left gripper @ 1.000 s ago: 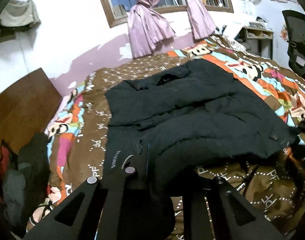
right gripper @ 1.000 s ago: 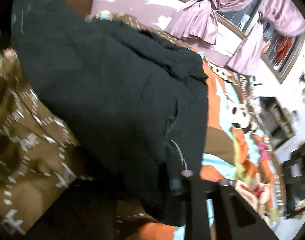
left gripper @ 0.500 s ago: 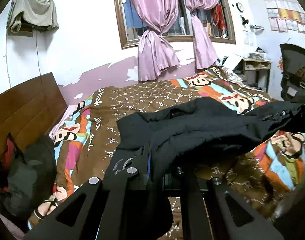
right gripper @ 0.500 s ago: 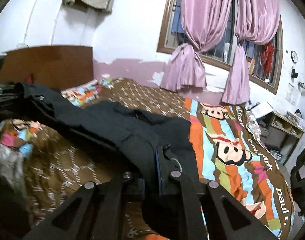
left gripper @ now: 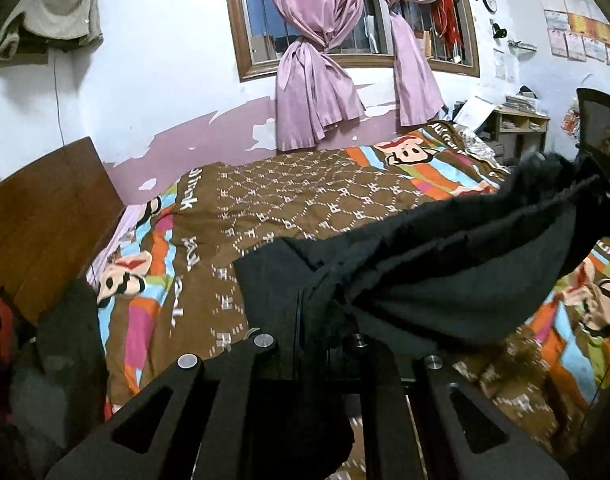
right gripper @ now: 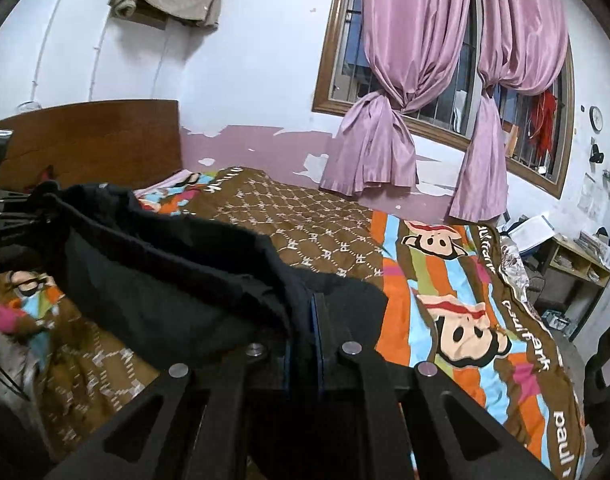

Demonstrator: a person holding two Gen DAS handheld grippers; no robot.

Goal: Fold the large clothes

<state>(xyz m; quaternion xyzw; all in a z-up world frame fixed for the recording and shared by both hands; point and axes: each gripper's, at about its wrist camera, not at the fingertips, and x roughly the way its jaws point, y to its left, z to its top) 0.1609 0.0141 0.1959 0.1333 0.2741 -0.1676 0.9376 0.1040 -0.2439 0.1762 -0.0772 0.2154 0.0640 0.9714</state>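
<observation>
Now black garment (left gripper: 445, 276) rising clear off bed (left gripper: 305, 188), stretching between left tongs (left gripper: 309, 320) and right tongs (right gripper: 305, 320), both pinching its edge; fold-over coming next.

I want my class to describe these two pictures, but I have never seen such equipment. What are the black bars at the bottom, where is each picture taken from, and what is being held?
No robot here: a person holds a two-finger gripper in each hand, with a wide-angle camera on each looking along its fingers. The black bars are those fingers. One picture comes from the left gripper, the other from the right gripper. Both are shut on a dark garment, each pinching one end, so it hangs stretched between them above the bed. The bed has a brown and striped cartoon quilt. Behind it are a window with pink curtains and a wooden headboard. The job is folding the garment.
</observation>
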